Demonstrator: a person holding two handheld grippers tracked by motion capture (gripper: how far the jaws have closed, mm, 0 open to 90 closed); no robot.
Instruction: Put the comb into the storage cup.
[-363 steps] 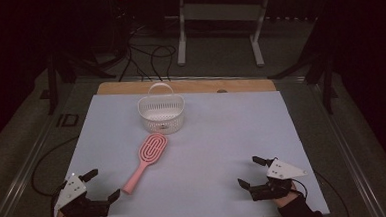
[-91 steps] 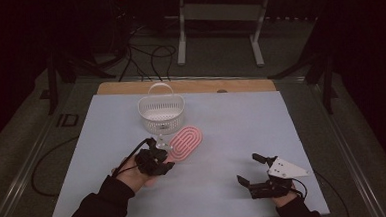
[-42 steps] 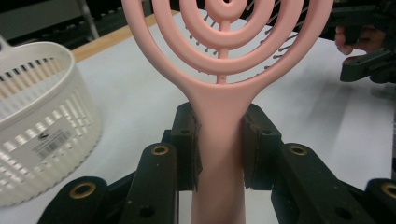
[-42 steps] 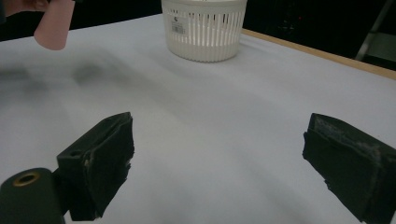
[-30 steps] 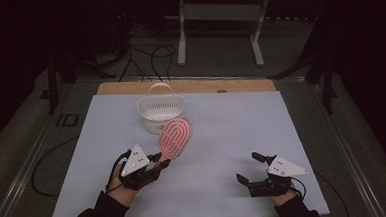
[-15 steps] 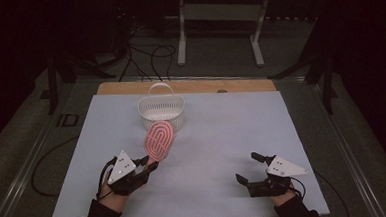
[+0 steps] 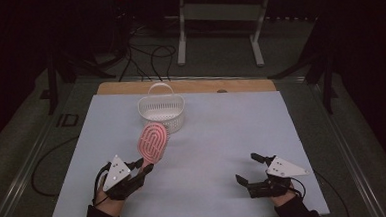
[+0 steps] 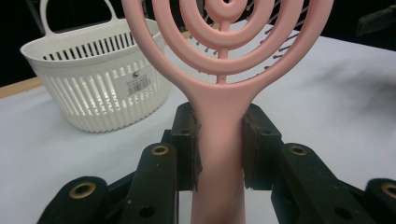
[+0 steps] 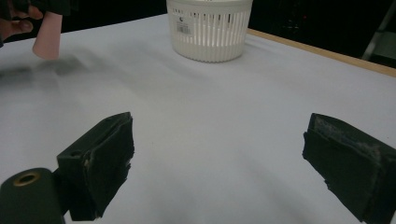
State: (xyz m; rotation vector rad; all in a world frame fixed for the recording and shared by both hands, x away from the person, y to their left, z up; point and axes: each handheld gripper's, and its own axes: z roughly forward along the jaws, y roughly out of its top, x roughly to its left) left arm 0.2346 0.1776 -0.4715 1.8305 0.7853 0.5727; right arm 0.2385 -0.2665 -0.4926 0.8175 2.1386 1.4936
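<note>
A pink hairbrush (image 7: 153, 143) with an oval ringed head is lifted off the table, its head tilted up toward the white basket (image 7: 161, 110). My left gripper (image 7: 143, 167) is shut on the brush's handle (image 8: 219, 140), both pads pressing its sides just below the head. The slatted basket (image 8: 98, 88) with a loop handle stands on the white table surface (image 7: 222, 132) just beyond the brush. My right gripper (image 7: 248, 168) rests near the front right edge, open, with nothing between its fingers (image 9: 105, 163). The basket (image 9: 210, 28) shows far ahead in the right gripper view.
A wooden strip (image 7: 205, 85) runs along the table's far edge. Behind it stand a metal stand (image 7: 221, 17) and cables (image 7: 143, 51) on the floor. The handle end of the brush (image 9: 46, 35) shows at the upper left of the right gripper view.
My left hand has drawn back toward the front left and sunk a little, carrying the brush with it. The brush head now stands nearer the basket's front. The right gripper has kept still.
</note>
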